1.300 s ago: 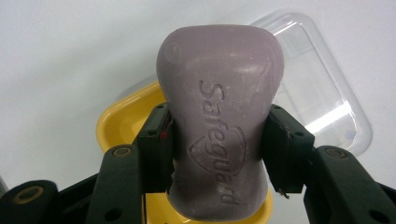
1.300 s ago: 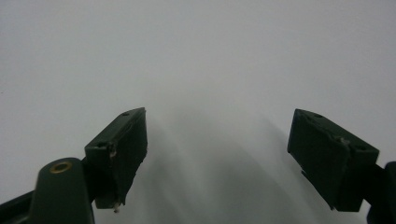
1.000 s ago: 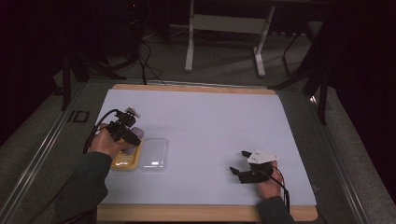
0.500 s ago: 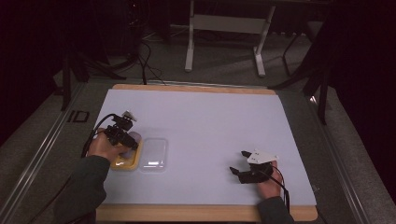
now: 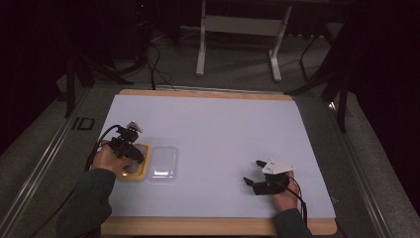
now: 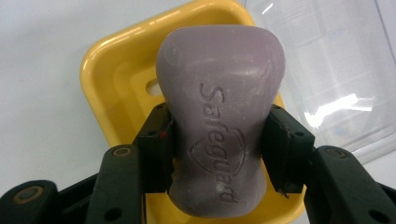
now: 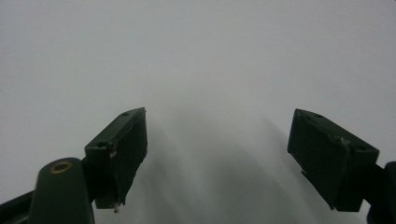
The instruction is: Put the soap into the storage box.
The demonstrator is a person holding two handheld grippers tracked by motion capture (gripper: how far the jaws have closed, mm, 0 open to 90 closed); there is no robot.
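A pale purple soap bar [image 6: 222,126] stamped "Safeguard" is clamped between the black jaws of my left gripper [image 6: 217,144], just above a yellow soap dish [image 6: 116,79]. In the high view the left gripper [image 5: 130,148] hovers over the yellow dish [image 5: 133,173] at the table's left. A clear plastic lid [image 5: 163,162] lies flat right beside the dish, and its edge [image 6: 336,70] appears in the left gripper view. My right gripper [image 5: 253,179] rests low at the front right, jaws wide apart [image 7: 217,158] with only white table between them.
The white table sheet [image 5: 223,134] has a wooden rim [image 5: 208,225] along the front. A cable [image 5: 96,144] trails from the left gripper. Dark floor and a metal stand [image 5: 237,29] lie beyond the far edge.
My left gripper with the soap has shifted slightly left and toward the front, lower over the yellow dish. The right gripper has stayed put.
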